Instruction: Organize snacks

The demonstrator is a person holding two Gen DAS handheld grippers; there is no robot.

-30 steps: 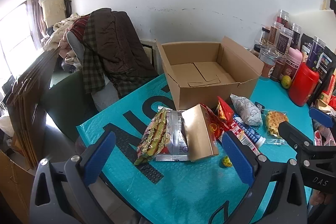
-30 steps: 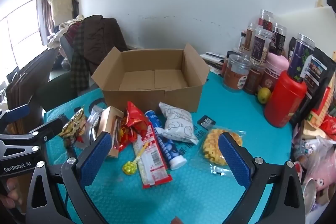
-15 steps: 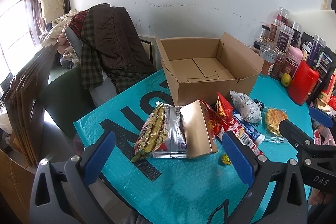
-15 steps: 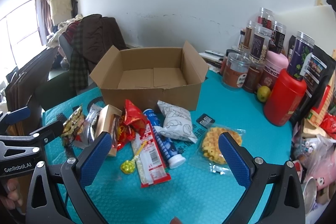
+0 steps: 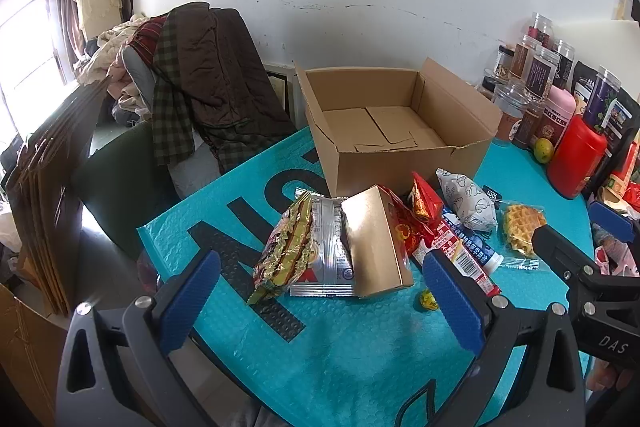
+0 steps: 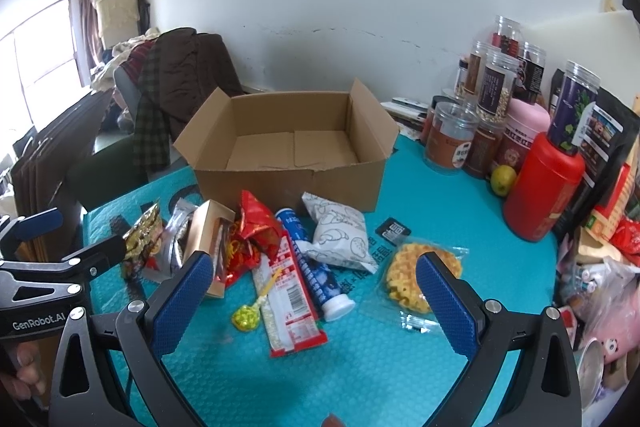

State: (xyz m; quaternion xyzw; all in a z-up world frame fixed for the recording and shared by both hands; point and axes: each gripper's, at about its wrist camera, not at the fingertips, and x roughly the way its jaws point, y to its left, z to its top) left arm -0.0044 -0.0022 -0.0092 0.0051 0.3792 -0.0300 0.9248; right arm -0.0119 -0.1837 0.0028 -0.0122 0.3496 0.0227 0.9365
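Both my claws are drifting slightly back from the snack pile since a second ago. My left claw (image 5: pixel 320 297) and right claw (image 6: pixel 314 301) are gaping wide, holding nothing. Behind the pile, the cardboard box (image 6: pixel 288 163) is standing open on the teal mat (image 6: pixel 360 367), showing only its bare floor flaps. Big black letters on the mat are lying partly hidden under the snacks (image 5: pixel 352 239). "GenRobot.AI" is showing on my left claw's handle.
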